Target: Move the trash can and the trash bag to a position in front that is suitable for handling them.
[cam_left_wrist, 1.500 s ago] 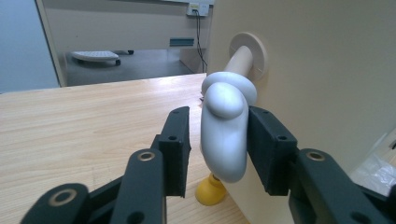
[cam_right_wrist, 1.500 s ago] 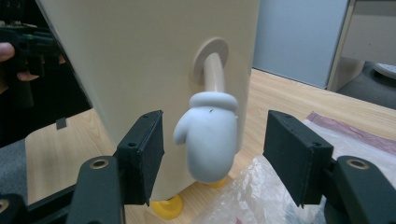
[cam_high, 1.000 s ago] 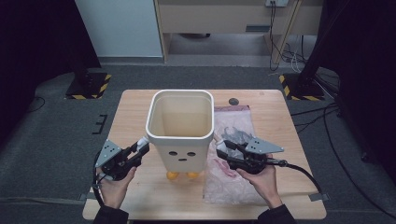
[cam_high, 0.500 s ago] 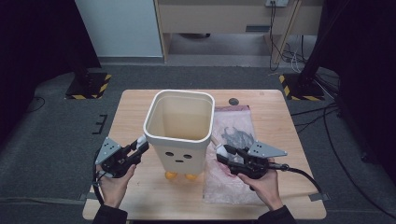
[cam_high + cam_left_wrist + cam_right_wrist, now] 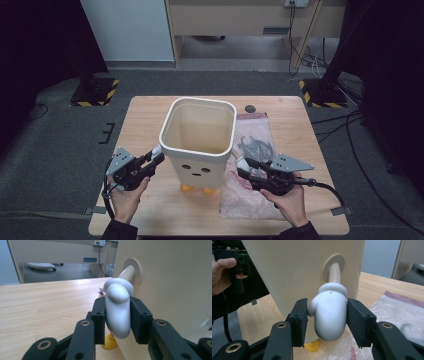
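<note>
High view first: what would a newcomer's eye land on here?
The cream plastic bin with a dotted face and yellow feet, standing mid-table like a cartoon figure. Each gripper grips one of its white mitten-shaped hands: the left gripper on the left mitten, the right gripper on the right mitten. A clear plastic bag lies beside it.

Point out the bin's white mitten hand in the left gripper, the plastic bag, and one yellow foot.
white mitten hand (image 5: 117, 312), left gripper view, on its rounded palm.
plastic bag (image 5: 255, 202), high view, on its near clear part.
yellow foot (image 5: 311, 347), right gripper view, on its top.
</note>
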`<state>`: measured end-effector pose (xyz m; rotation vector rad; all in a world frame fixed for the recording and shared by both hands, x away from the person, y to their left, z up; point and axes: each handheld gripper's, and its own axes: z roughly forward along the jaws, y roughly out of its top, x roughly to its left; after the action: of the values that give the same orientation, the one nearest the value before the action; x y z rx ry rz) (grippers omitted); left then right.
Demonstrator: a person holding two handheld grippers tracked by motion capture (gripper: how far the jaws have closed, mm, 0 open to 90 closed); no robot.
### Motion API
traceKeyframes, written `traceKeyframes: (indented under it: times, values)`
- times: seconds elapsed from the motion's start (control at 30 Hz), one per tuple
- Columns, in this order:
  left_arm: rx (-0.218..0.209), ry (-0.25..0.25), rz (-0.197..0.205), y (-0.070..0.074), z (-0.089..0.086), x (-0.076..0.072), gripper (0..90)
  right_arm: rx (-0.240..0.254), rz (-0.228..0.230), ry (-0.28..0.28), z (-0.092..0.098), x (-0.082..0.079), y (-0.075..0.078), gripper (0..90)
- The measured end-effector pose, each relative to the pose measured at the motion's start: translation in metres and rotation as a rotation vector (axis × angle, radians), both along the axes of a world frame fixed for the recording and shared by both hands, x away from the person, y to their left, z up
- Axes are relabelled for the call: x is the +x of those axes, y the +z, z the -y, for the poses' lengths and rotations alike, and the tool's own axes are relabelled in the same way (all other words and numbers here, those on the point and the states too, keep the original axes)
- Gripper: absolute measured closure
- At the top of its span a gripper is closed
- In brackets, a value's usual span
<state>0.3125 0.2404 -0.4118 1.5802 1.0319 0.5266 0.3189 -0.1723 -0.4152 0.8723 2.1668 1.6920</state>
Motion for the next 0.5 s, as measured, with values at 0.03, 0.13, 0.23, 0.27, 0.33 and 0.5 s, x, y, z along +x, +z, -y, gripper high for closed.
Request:
traceKeyframes:
  times: [0.03, 0.13, 0.23, 0.27, 0.33, 0.5]
  values:
    - [-0.003, 0.002, 0.000, 0.000, -0.001, 0.000, 67.5, 0.000, 0.001, 0.000, 0.000, 0.000, 0.000, 52.2]
    - [-0.012, -0.002, 0.006, -0.002, -0.002, 0.000, 67.3, -0.007, 0.012, 0.006, 0.000, 0.001, 0.000, 52.1]
    - [-0.009, 0.005, 0.012, -0.001, -0.003, -0.001, 66.8, 0.009, 0.076, -0.010, 0.007, -0.002, 0.004, 50.8]
    - [-0.010, 0.013, 0.022, -0.001, -0.005, -0.002, 65.9, 0.015, 0.086, -0.018, 0.011, -0.003, 0.008, 48.2]
    - [-0.029, 0.026, 0.042, 0.001, -0.011, -0.006, 61.5, 0.055, 0.120, -0.041, 0.024, -0.006, 0.013, 47.6]
    - [-0.042, 0.067, 0.084, 0.008, -0.026, -0.015, 55.3, 0.023, 0.079, -0.219, 0.063, 0.003, -0.007, 44.5]
